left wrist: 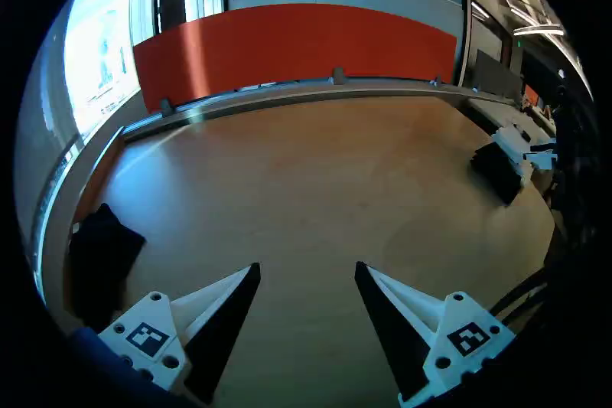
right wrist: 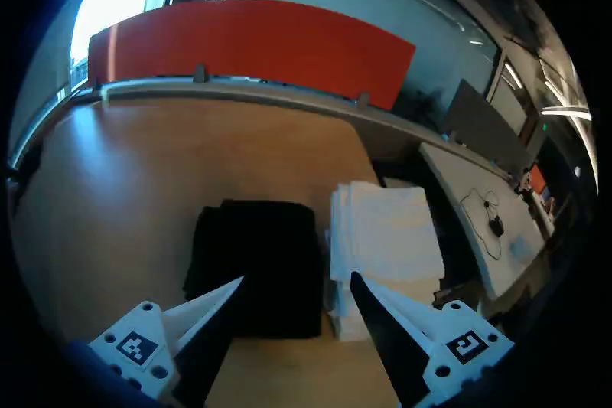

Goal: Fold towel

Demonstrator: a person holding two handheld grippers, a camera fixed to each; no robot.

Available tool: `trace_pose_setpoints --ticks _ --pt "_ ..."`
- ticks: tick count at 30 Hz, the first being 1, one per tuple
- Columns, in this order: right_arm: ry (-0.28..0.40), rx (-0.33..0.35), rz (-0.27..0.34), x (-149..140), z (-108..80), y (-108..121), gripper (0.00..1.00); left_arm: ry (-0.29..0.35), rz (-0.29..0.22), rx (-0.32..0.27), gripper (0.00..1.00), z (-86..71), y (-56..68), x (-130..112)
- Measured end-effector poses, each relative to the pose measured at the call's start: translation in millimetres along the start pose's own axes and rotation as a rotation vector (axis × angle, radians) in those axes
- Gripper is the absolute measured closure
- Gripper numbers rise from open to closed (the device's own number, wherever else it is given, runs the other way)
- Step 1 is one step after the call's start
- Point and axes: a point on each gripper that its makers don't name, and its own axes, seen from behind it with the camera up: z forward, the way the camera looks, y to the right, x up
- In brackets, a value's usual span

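Note:
A stack of folded black towels (right wrist: pixel 256 262) lies on the wooden table (right wrist: pixel 153 178), with a stack of folded white towels (right wrist: pixel 386 236) touching its right side. My right gripper (right wrist: pixel 297 278) hovers open over the seam between the two stacks, holding nothing. In the left gripper view the same black stack (left wrist: pixel 497 171) and white stack (left wrist: pixel 514 140) sit far off at the table's right edge. My left gripper (left wrist: pixel 307 265) is open above bare wood (left wrist: pixel 306 178), with nothing between its fingers.
An orange divider panel (left wrist: pixel 291 44) runs along the table's far edge behind a grey rail. A dark shape (left wrist: pixel 99 247) sits at the left edge in the left gripper view. A grey desk with a cable (right wrist: pixel 489 217) stands to the right of the towels.

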Motion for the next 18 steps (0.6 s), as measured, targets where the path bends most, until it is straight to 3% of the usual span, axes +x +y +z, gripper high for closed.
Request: trace_pose_setpoints --ticks 8,18 --pt "0.177 -0.010 0.044 51.4 -16.3 -14.5 0.02 0.039 -0.005 0.016 0.08 -1.3 -7.3 8.3" --pt "0.347 0.016 0.086 103.3 -42.9 -35.9 0.02 0.145 -0.022 0.057 0.08 -3.7 -20.0 33.1"
